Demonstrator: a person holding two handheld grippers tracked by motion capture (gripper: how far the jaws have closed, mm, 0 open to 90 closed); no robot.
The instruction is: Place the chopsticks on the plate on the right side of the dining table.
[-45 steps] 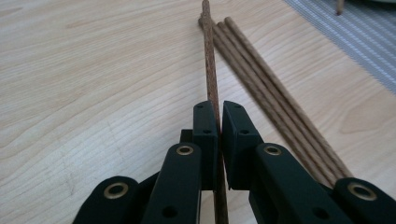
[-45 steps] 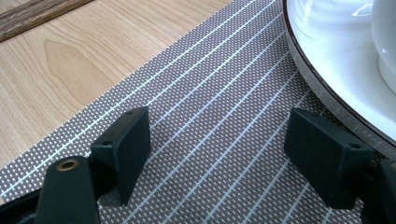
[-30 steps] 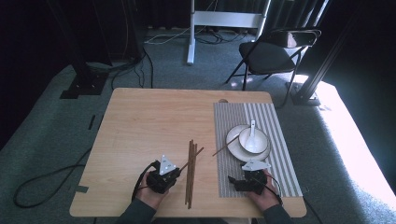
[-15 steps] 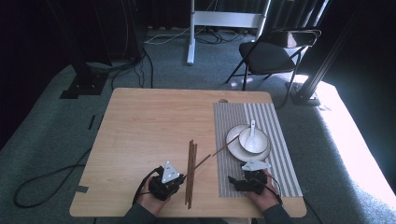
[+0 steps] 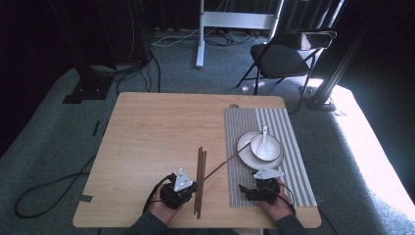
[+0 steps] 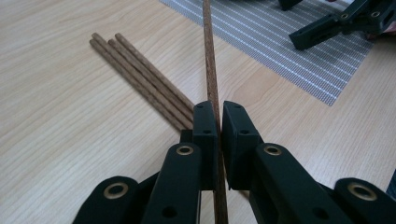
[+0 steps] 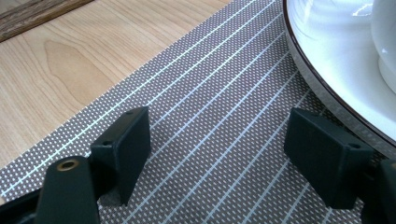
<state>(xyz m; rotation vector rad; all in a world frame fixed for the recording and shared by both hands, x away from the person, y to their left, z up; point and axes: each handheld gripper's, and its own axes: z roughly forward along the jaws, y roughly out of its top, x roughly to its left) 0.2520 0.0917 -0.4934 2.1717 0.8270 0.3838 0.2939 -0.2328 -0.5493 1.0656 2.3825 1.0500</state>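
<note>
One chopstick (image 6: 211, 70) pinched in left gripper (image 6: 219, 122), lower centre; right gripper (image 7: 217, 154) spread over placemat (image 7: 224, 84), lower right.

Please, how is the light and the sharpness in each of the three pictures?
High view: dark room behind, bright sun patch on the floor at right, table evenly lit, slightly soft. Left gripper view: chopstick sharp between the jaws, mat a little blurred farther off. Right gripper view: plate washed out by glare, mat weave crisp.
</note>
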